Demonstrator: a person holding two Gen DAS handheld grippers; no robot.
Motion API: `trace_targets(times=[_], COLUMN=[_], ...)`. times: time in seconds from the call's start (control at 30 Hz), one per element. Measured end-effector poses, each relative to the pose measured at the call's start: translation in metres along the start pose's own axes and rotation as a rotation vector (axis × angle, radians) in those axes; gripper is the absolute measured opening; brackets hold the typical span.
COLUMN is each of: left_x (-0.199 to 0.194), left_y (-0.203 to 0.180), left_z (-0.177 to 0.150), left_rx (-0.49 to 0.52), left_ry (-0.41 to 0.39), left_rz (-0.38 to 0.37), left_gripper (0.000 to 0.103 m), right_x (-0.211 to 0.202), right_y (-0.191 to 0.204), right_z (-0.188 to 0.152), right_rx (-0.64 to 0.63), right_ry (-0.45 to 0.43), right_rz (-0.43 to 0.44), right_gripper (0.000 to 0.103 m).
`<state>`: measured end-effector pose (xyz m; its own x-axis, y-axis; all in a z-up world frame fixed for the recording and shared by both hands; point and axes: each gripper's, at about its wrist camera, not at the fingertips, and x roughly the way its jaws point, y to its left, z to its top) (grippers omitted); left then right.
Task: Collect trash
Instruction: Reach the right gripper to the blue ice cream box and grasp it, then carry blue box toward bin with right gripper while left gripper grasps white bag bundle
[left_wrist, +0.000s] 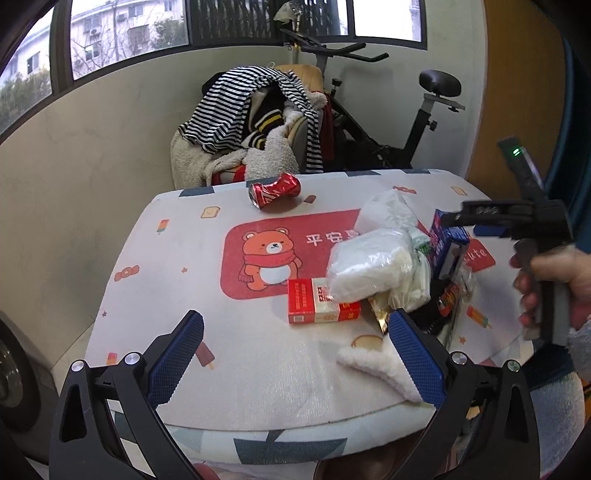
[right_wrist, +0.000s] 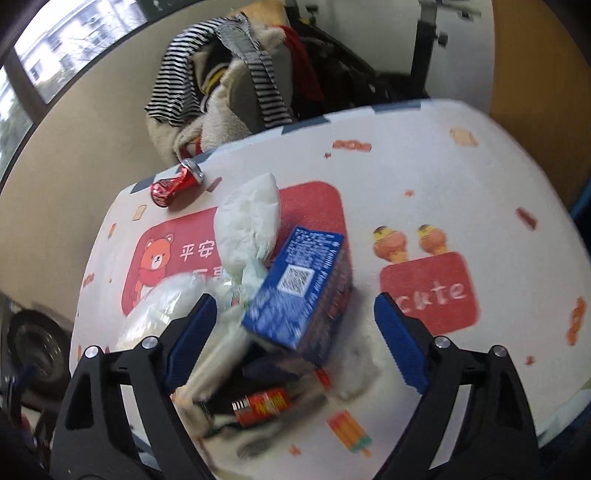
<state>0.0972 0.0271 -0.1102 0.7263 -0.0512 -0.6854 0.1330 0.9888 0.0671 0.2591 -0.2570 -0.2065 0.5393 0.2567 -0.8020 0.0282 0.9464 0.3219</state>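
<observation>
Place: home room
Evidence: exercise bike behind tabletop; clothes-piled chair beside bike; window above chair

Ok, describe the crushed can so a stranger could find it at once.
Start at the table with the cartoon bear cloth. Go to its far edge, by the chair piled with striped clothes. The can lies there on its side, red, dented in the middle, alone and well apart from the trash pile.
</observation>
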Motion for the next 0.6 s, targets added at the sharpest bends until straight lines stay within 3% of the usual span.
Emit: trace_targets(times=[0.13,0.2,0.3,0.6], left_x=[0.0,0.001,0.003,0.013], left_y=[0.003,0.007,0.01,0.009], left_z=[0.004,0.006,0.007,0.012], left_rx=[-0.033,-0.055,-0.074,-0.174], left_ry=[-0.013,-0.011,-0.002,0.036], left_rz=[0.008,0.001,-0.011,-0.103], left_gripper=[0.098,0.098,0.098,0.098], right_x=[0.021,0.026,0.02,-0.038], right_y=[-0.004,-0.009,-0.013,-0.018], right_z=[0.006,0.006,0.006,0.007], right_rx=[0.082,0.123,0.117,0.035], right_ry=[0.044,0.08,0.091,-0.05], right_rz=[0.004,0.025,0.041,0.152], right_gripper=[0.078,0.065,0.055,0.045])
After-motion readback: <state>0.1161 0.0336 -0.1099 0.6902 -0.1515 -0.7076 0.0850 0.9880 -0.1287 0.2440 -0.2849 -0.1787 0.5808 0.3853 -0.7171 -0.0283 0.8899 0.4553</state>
